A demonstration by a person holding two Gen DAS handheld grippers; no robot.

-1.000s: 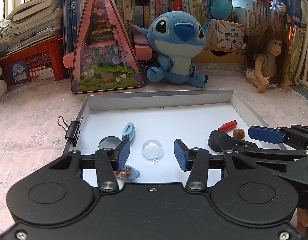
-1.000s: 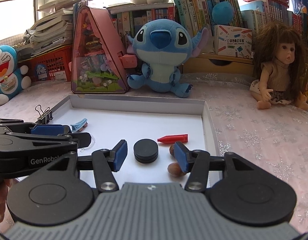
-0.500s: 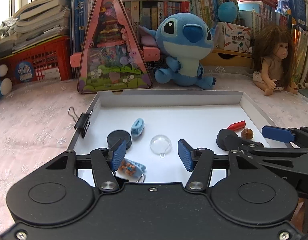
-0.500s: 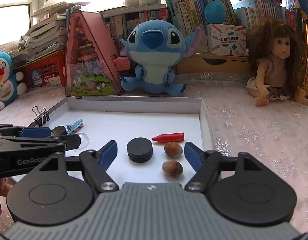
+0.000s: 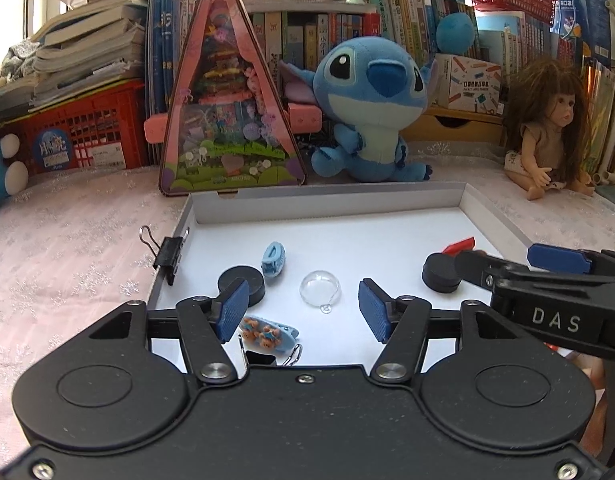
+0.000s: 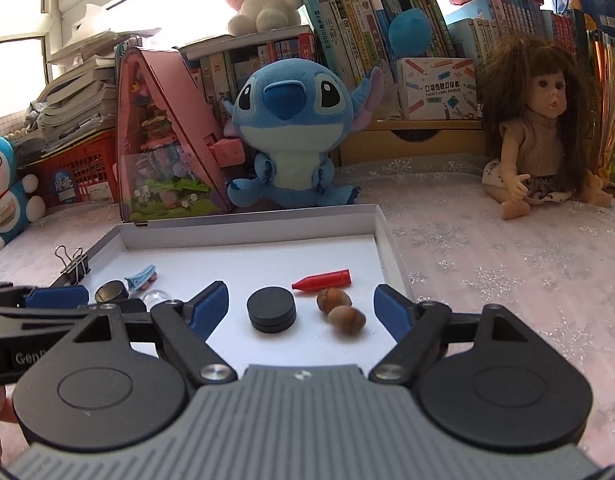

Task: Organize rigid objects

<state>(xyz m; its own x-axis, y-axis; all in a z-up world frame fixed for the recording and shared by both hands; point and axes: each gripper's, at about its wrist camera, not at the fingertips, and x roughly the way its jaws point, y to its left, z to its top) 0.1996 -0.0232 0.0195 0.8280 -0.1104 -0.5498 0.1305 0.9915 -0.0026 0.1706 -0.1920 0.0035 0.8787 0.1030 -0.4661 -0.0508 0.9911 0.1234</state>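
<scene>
A white shallow box [image 5: 327, 236] holds small items. My left gripper [image 5: 303, 308] is over its near left part, jaws opening and gripping nothing. A clear dome [image 5: 320, 292] lies just ahead between the pads, with a black disc [image 5: 241, 284], a blue hair clip [image 5: 273, 260] and a bear clip [image 5: 267, 332] to the left. My right gripper [image 6: 300, 310] is over the near right part, jaws opening wide. A black disc stack [image 6: 271, 314] and two acorns [image 6: 341, 310] lie loose between its pads, with a red crayon [image 6: 323, 280] beyond.
A black binder clip [image 5: 167, 252] is clamped on the box's left wall. Behind the box stand a pink triangular toy case [image 5: 227, 120], a blue plush [image 5: 371, 92] and a doll [image 5: 551, 128]. Books and red crates line the back. Pale patterned cloth surrounds the box.
Both grippers' jaws have spread wider. The right gripper's pad has come off the acorns, which now lie loose on the box floor. Both views have drawn back slightly.
</scene>
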